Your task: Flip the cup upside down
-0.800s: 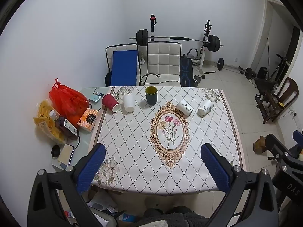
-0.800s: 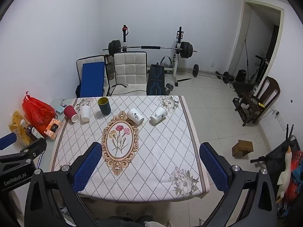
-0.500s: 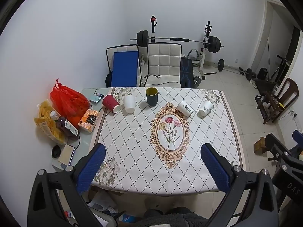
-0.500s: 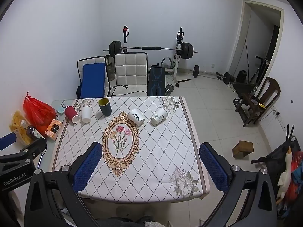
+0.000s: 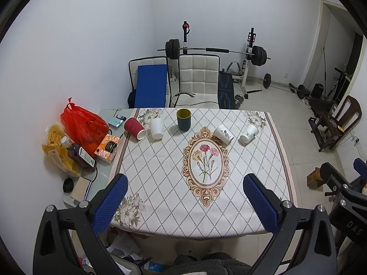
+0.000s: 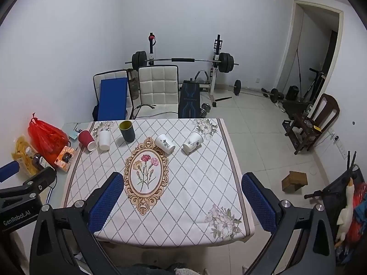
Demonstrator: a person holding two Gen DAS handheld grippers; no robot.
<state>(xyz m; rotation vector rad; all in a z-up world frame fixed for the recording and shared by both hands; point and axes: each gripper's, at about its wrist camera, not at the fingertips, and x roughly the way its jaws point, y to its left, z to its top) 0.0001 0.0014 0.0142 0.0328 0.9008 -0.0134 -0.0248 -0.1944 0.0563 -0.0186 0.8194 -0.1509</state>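
Five cups stand or lie along the far edge of the table [image 5: 270, 206], which is covered by a diamond-patterned cloth with a floral oval at its centre. From left to right: a red cup [image 5: 134, 127] on its side, a plain white cup [image 5: 157, 127] tipped toward the camera, a dark green cup [image 5: 183, 119] upright with its mouth up, and two printed white cups [image 5: 223, 133] [image 5: 248, 133] lying on their sides. The dark green cup is the only one standing upright and is judged the likeliest target, though the task does not say which.

The left gripper [image 5: 185, 202] and the right gripper [image 6: 182, 202] both hover above the near edge of the table with their blue pads spread wide and nothing between them; both are well apart from every cup.

Compared with the frames of the preceding second, the table sits slightly lower in both views and the cups have not moved. The change is a small shift of camera pose only. The task is therefore judged not yet begun: the approach to a cup remains to be made, and no cup has been turned mouth-down.

Beside the table on the left lie a red plastic bag [image 5: 82, 123], a bottle [image 5: 79, 154] and an orange box [image 5: 107, 147].
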